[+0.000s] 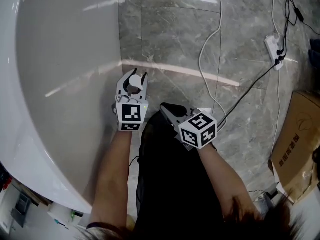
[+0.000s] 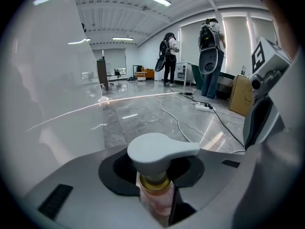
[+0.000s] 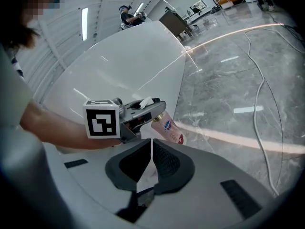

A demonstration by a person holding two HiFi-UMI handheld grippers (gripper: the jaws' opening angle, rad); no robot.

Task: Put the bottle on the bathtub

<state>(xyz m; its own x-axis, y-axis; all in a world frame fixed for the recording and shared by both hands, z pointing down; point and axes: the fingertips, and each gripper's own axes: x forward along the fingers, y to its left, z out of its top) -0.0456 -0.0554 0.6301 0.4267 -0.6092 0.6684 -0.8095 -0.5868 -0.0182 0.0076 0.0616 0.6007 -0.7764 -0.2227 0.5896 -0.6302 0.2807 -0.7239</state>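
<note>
Nearest us, our right gripper (image 1: 165, 109) is idle, its jaws pressed together on nothing, likely held back out of the way. Just beyond it, our left gripper (image 1: 134, 80) pinches the neck of the one pink plastic bottle with a white pump head (image 3: 171, 129). The bottle hangs over the grey marble floor (image 1: 200, 44), beside the single glossy white bathtub (image 1: 60, 84) at left, not yet on it.

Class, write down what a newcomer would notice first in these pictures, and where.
The huge white bathtub fills the head view's left. Beside its wall, the left gripper clamps a pump bottle by the neck; the right gripper hangs shut and empty nearby.
</note>
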